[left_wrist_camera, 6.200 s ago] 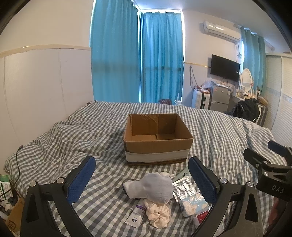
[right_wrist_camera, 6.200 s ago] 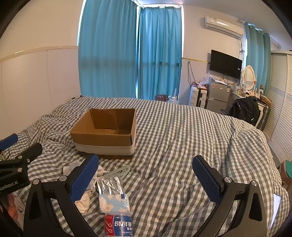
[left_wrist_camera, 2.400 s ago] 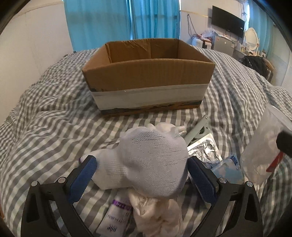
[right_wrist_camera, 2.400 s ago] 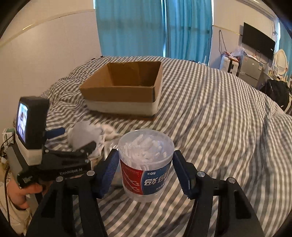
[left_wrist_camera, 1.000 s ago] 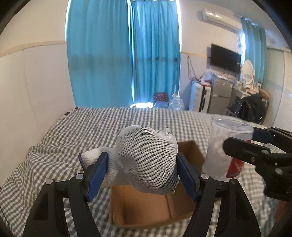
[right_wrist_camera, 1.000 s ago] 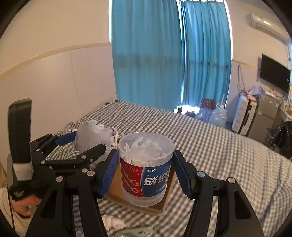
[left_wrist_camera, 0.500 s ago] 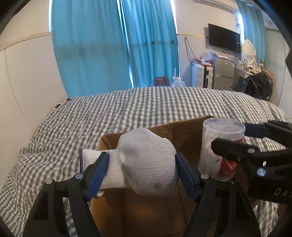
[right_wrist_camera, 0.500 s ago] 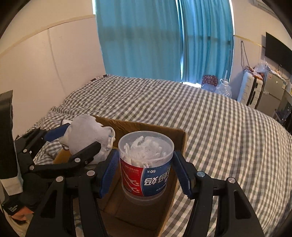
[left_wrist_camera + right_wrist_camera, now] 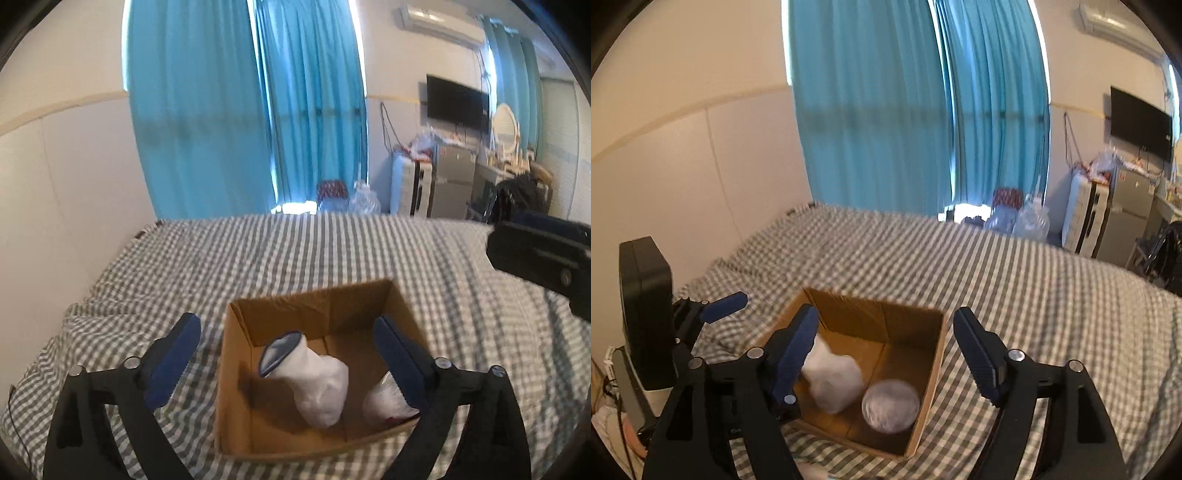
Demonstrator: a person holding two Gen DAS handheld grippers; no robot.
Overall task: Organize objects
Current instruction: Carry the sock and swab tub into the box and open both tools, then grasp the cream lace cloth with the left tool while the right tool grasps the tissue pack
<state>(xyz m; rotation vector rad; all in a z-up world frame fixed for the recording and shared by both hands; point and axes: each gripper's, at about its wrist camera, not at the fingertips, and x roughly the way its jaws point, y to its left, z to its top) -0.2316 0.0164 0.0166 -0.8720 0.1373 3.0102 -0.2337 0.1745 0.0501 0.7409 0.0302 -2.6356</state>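
A brown cardboard box (image 9: 236,384) (image 9: 934,365) sits on the checked bed. Inside it lie a white sock (image 9: 314,380) (image 9: 831,380) and a clear plastic tub of cotton swabs (image 9: 384,404) (image 9: 890,406). My left gripper (image 9: 288,362) is open and empty above the box. My right gripper (image 9: 886,354) is open and empty above the box too. The left gripper shows at the left of the right wrist view (image 9: 713,314). The right gripper shows at the right edge of the left wrist view (image 9: 543,254).
The grey-and-white checked bedspread (image 9: 295,251) spreads around the box. Blue curtains (image 9: 251,110) hang behind the bed. A white wall (image 9: 683,166) runs along the left. A fridge, TV and bags (image 9: 454,184) stand at the far right.
Both grippers have opened. The sock and the swab tub have dropped into the box. Both grippers have risen above the box.
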